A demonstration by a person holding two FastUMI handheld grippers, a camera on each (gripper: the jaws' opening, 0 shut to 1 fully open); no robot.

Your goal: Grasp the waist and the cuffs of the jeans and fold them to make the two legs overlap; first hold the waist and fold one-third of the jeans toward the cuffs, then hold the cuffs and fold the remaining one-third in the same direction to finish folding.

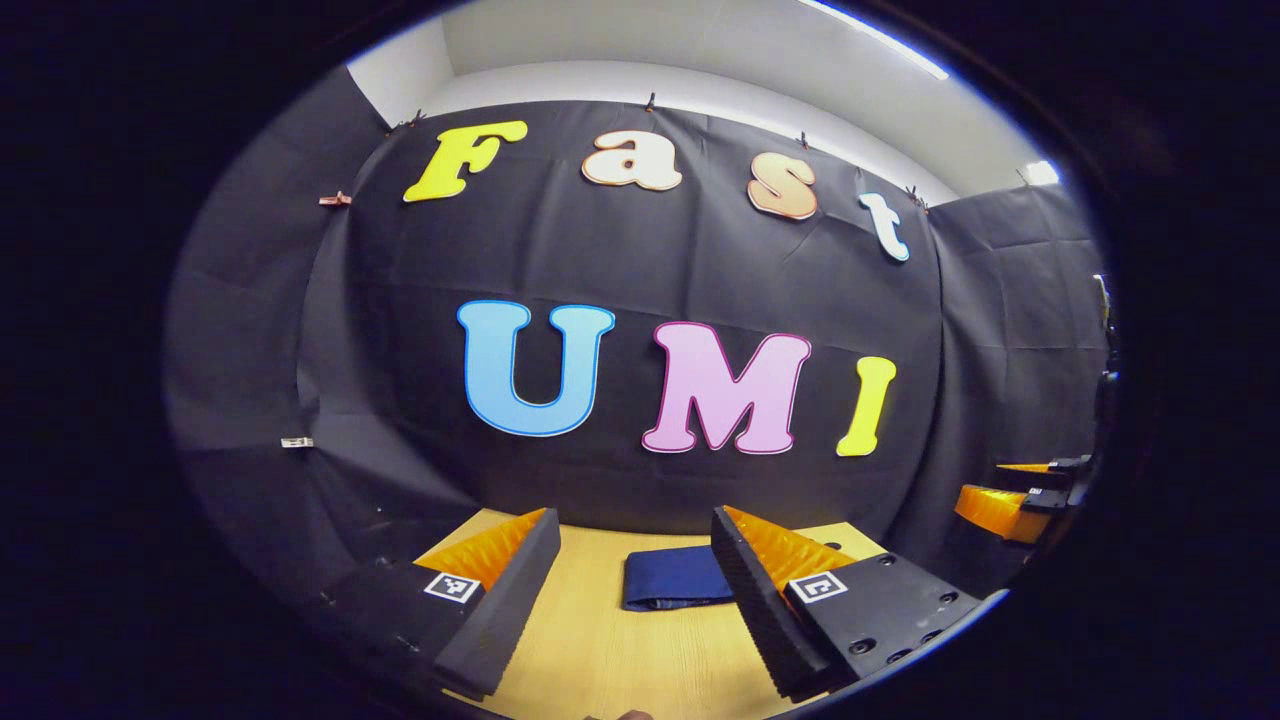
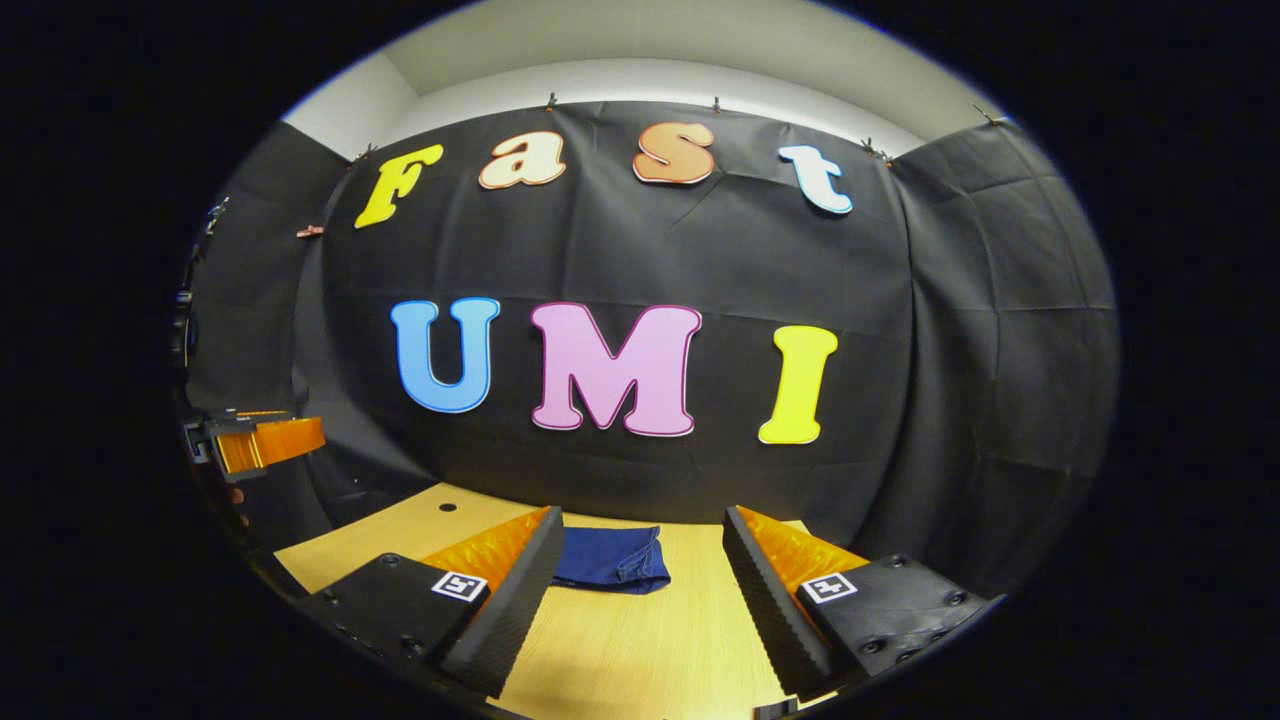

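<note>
- Left gripper view: the left gripper [image 1: 635, 590] is seen at 6 o'clock with its two fingers held wide apart, nothing clamped between them, above a light wooden table [image 1: 620, 660].
- The jeans [image 1: 672, 578] are seen as a compact dark blue folded bundle lying flat on the table, in the gap between the fingers and beyond them, close to the far edge at the black cloth wall [image 1: 620, 250].
- The bundle's long axis is laid across the view, from 9 o'clock to 3 o'clock; its right end is hidden by the right-hand finger.
- Bare tabletop is left between the fingers and the bundle; nothing is set in the way.
- The right gripper [image 1: 1015, 500] is seen at 3 o'clock, well apart from the jeans; whether its fingers are parted cannot be told from here.
- Right gripper view: the right gripper [image 2: 640, 600] is seen at 6 o'clock, fingers spread apart and holding nothing.
- The jeans [image 2: 612, 560] are seen beyond the fingers near the table's [image 2: 640, 650] far edge, their left end hidden by the left-hand finger, with a seamed edge turned toward 3 o'clock.
- A small dark hole [image 2: 447, 507] is seen in the tabletop toward 9 o'clock, apart from the jeans.
- The left gripper [image 2: 262, 440] is seen at 9 o'clock, raised off the table.
</note>
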